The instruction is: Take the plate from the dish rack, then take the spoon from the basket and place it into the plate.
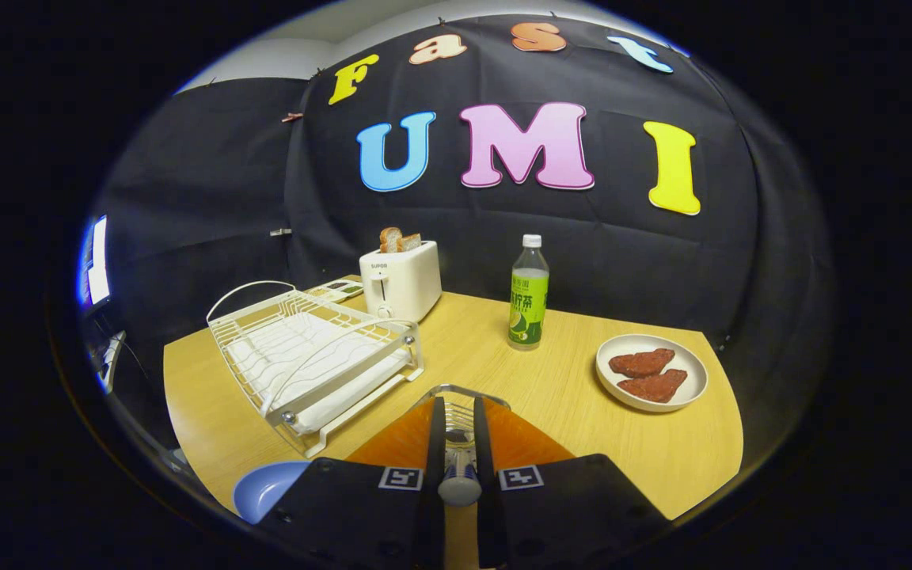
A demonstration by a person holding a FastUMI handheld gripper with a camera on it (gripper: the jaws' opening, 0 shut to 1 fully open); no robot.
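A: What do we see between the fingers of the gripper [456, 455]?

B: We see the handle of the spoon [459, 473], a pale rod with blue stripes, standing between the two fingers, which are drawn narrow and press on it from both sides. Its end points back toward the camera.

A: And where is the rest of it?

B: It runs forward into the wire basket [460, 405], whose rounded rim shows just ahead of the fingertips, over orange flanks. We cannot tell the shape of the bowl of the spoon; the fingers and wire hide it.

A: Where do we find the plate?

B: The blue plate [266, 487] lies on the wooden table [662, 451], beside the gripper's left finger and near the front corner of the white dish rack [309, 356].

A: What stands beyond?

B: Behind the rack we see a white toaster [399, 281] holding slices of bread [399, 239]. A green-labelled bottle [529, 297] stands upright further right, and a pale dish [652, 372] carrying two reddish-brown pieces sits well apart on the right.
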